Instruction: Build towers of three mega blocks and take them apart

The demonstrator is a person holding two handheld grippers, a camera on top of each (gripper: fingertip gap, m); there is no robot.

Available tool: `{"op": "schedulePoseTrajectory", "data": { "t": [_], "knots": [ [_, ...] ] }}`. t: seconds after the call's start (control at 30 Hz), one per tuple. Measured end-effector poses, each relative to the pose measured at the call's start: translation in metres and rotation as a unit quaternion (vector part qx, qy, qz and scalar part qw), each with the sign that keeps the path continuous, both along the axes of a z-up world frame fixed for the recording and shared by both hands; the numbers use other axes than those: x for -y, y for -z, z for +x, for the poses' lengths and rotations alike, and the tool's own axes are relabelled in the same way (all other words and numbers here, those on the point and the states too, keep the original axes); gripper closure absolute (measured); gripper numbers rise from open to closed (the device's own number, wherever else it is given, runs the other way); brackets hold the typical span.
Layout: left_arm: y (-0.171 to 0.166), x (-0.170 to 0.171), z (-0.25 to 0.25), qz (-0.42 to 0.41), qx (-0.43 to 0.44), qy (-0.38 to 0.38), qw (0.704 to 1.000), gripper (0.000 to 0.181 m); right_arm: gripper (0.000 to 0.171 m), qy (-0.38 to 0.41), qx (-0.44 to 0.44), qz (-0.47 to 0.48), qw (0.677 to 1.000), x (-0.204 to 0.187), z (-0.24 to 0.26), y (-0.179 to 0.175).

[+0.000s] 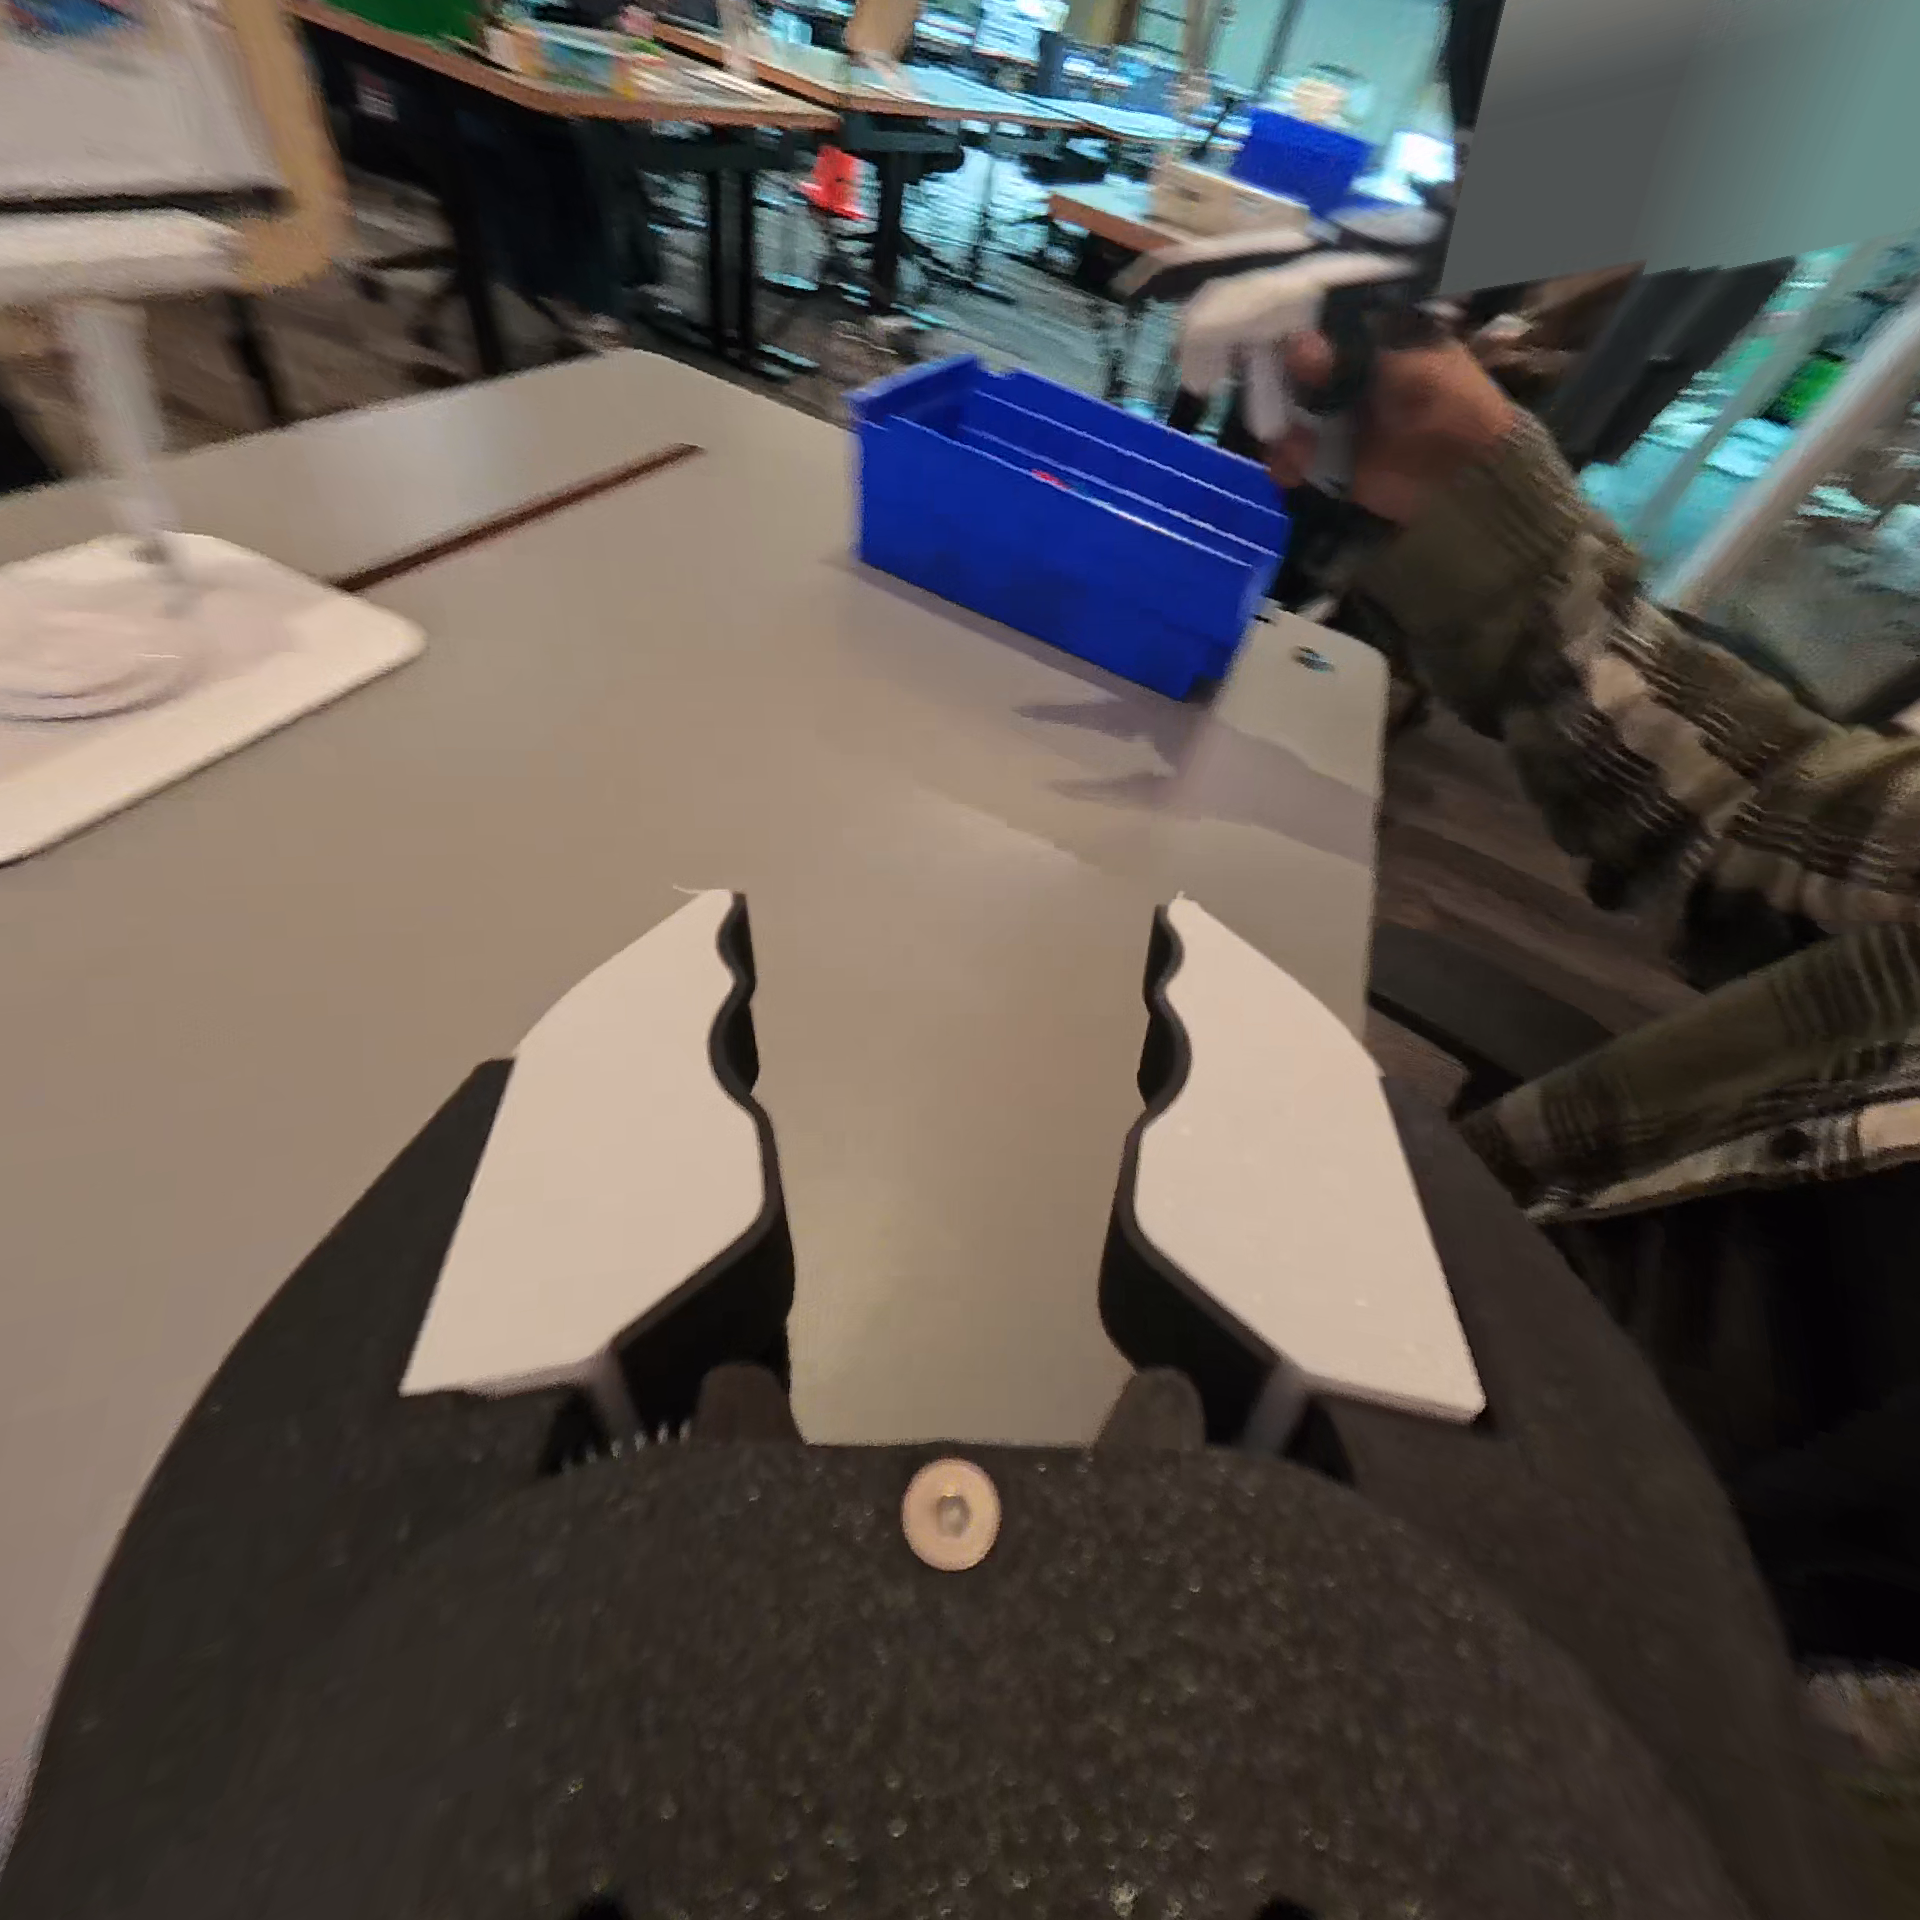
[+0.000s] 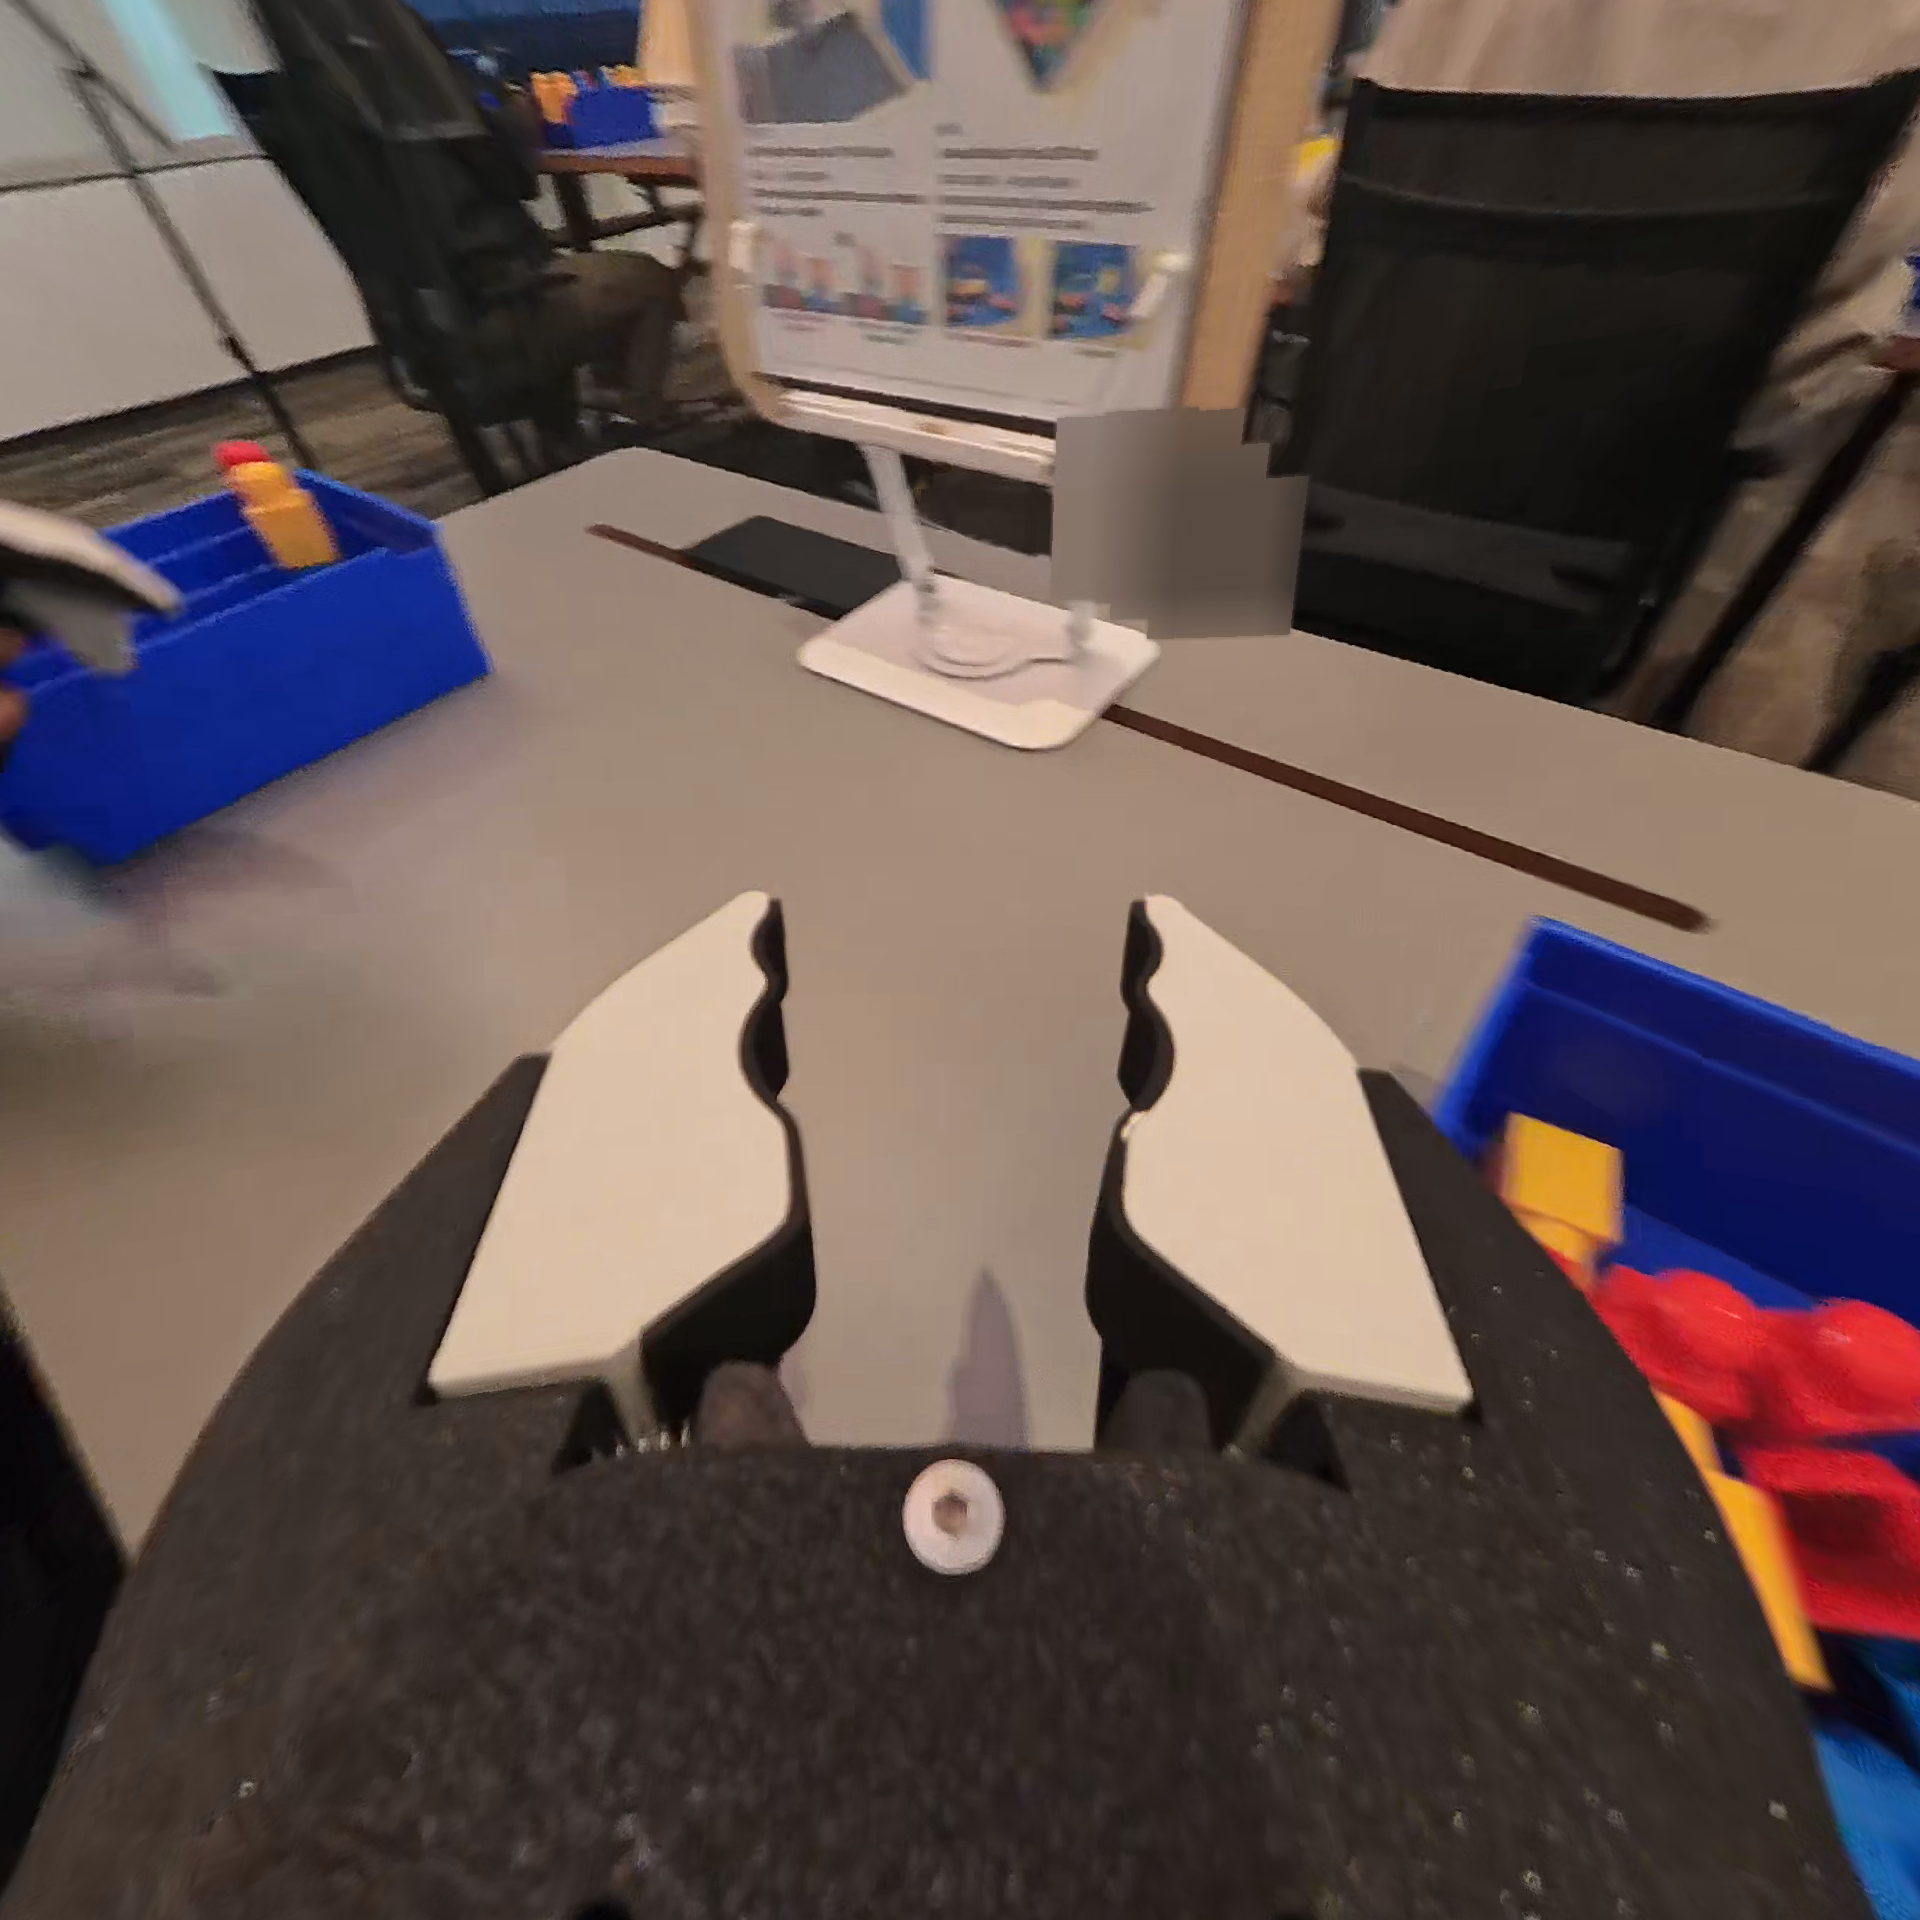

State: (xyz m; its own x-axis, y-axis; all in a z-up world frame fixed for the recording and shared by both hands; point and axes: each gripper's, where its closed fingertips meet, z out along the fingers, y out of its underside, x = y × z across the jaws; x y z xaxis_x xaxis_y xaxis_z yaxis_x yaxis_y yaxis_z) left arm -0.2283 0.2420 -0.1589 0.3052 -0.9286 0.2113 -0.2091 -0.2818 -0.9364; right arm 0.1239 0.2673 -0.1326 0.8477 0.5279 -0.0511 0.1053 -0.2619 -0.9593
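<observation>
My left gripper (image 1: 951,904) is open and empty above the bare grey table (image 1: 623,790). A blue bin (image 1: 1060,540) stands ahead of it near the table's right edge, with a bit of red inside. My right gripper (image 2: 956,904) is open and empty over the table. It also shows in the left wrist view (image 1: 1278,301), blurred, beyond that bin. A blue bin (image 2: 1683,1049) at its right holds red blocks (image 2: 1766,1361) and yellow blocks (image 2: 1558,1174). Another blue bin (image 2: 260,665) at far left holds an upright yellow block with a red top (image 2: 275,514).
A white stand (image 2: 977,665) carrying an instruction sheet (image 2: 956,208) sits at the table's far middle, a black phone (image 2: 800,566) beside it. A dark seam (image 2: 1403,810) crosses the table. A black chair (image 2: 1558,364) stands behind. A plaid sleeve (image 1: 1621,665) reaches in at the right. Left tips to right tips: about 35 cm.
</observation>
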Motion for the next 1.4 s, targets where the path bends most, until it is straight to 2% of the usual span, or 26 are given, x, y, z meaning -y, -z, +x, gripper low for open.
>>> {"op": "schedulePoseTrajectory", "data": {
  "t": [0.1, 0.2, 0.3, 0.4, 0.57, 0.77, 1.17, 1.4],
  "knots": [
    [-0.026, -0.033, -0.071, 0.036, -0.022, -0.111, 0.993, 0.111, 0.11, -0.052, -0.005, 0.006, 0.999, 0.019, -0.049, 0.008],
    [-0.036, -0.072, -0.154, 0.049, -0.048, -0.231, 0.97, 0.111, 0.106, -0.084, -0.021, 0.013, 0.996, 0.028, -0.086, 0.016],
    [-0.021, -0.102, -0.218, 0.031, -0.062, -0.296, 0.953, 0.113, 0.108, -0.12, -0.043, 0.032, 0.991, 0.037, -0.115, 0.017],
    [0.011, -0.125, -0.25, -0.01, -0.059, -0.318, 0.946, 0.114, 0.108, -0.144, -0.072, 0.047, 0.986, 0.045, -0.134, 0.014],
    [0.071, -0.149, -0.277, -0.055, -0.118, -0.362, 0.923, 0.11, 0.11, -0.162, -0.096, 0.059, 0.98, 0.056, -0.147, 0.015],
    [0.115, -0.162, -0.287, -0.09, -0.176, -0.382, 0.903, 0.102, 0.113, -0.176, -0.099, 0.062, 0.977, 0.067, -0.151, 0.019],
    [0.139, -0.187, -0.278, -0.101, -0.217, -0.358, 0.903, 0.102, 0.116, -0.196, -0.103, 0.056, 0.974, 0.073, -0.153, 0.025],
    [0.156, -0.197, -0.28, -0.124, -0.228, -0.365, 0.894, 0.111, 0.118, -0.207, -0.104, 0.056, 0.971, 0.075, -0.157, 0.025]
  ]
}}
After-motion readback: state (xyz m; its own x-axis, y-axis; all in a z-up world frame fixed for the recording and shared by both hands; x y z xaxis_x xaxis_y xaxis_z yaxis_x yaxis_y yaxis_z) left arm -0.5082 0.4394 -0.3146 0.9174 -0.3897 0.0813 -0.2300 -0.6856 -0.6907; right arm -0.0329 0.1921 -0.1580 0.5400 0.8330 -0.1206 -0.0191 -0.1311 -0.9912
